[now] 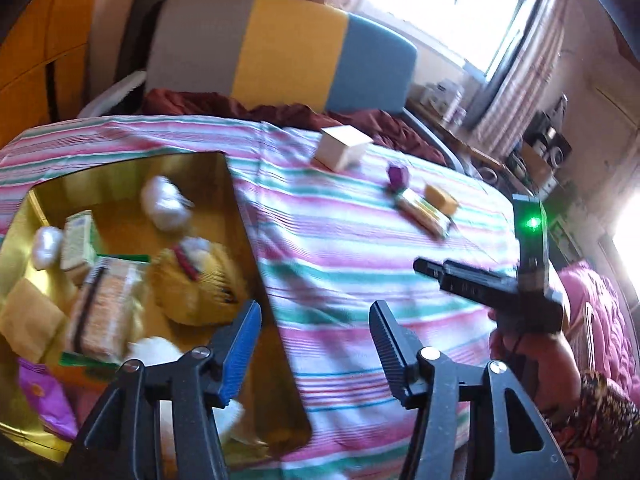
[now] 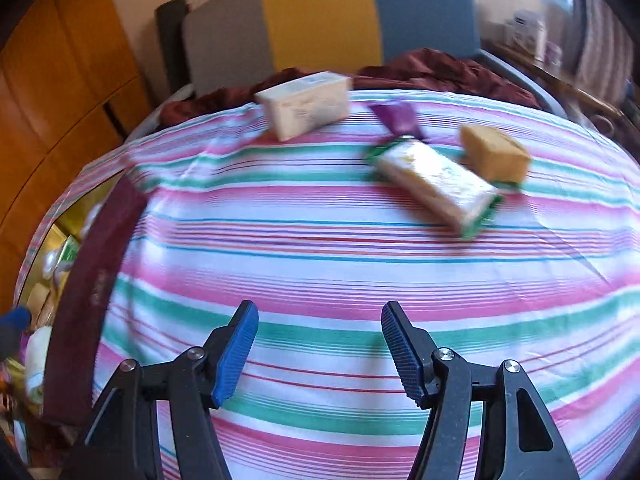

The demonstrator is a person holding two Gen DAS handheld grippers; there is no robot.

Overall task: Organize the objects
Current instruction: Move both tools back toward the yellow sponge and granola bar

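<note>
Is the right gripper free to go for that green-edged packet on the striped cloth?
Probably yes. The right gripper is open and empty, and only bare striped cloth lies between it and the green-edged packet. The yellow block touches the packet's far end, so that side is tight.

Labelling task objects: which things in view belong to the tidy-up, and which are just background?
Job:
- gold box, already part filled
- white carton
- purple wrapper
- green-edged packet
- yellow block

Background:
- striped cloth
- headboard
- maroon bedding
- window
</note>
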